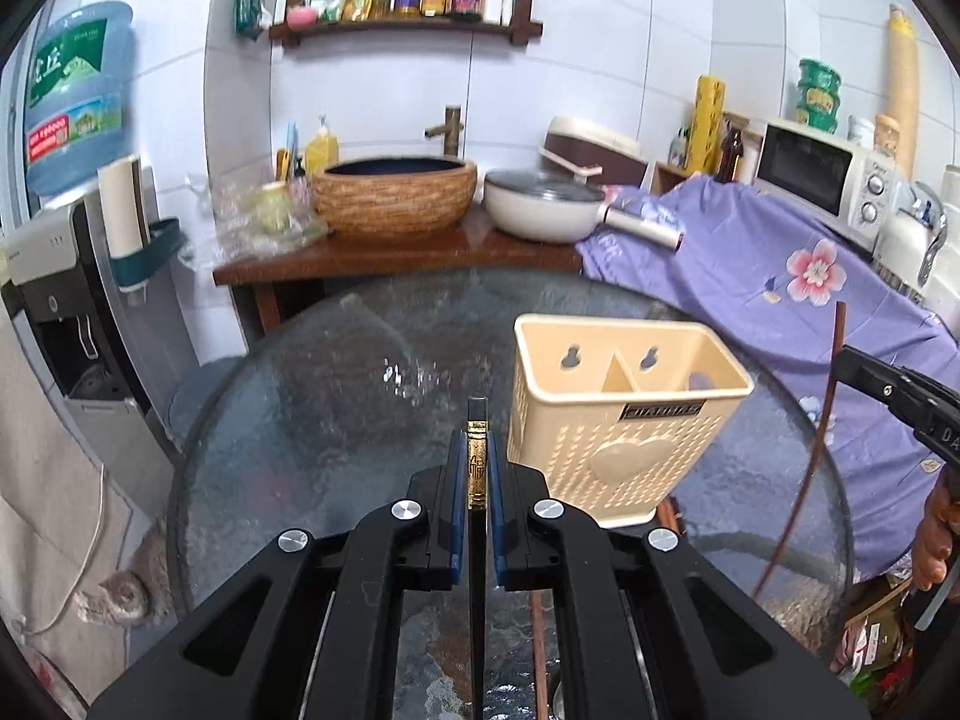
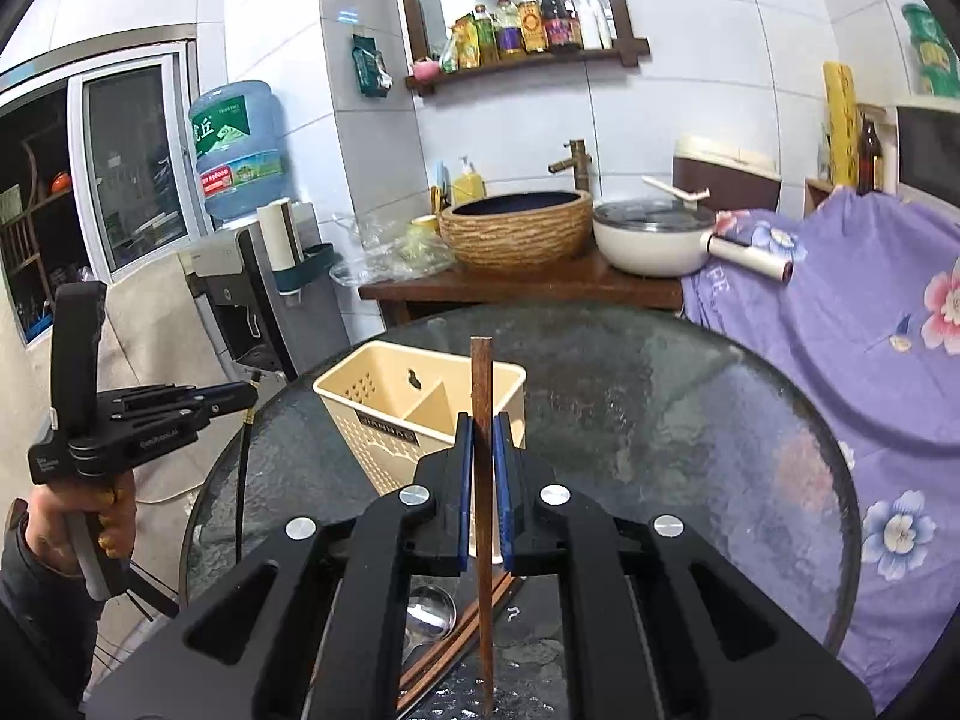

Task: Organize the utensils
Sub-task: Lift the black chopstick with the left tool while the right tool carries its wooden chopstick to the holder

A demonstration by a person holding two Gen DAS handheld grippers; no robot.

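step: carrying chopsticks to holder | left gripper clamped tight on black gold-banded chopstick, frame centre | right gripper clamped tight on brown chopstick, centre | cream utensil holder upright on glass table, right of centre | spoon, spare chopsticks low in frame | next: likely tip each stick upright over a compartment

I see a glossy, rippled glass table and a matt cream plastic holder with a perforated front. My left gripper pinches a black chopstick with a shiny gold band; the right gripper clamps a matt brown wooden chopstick. A polished metal spoon lies below.
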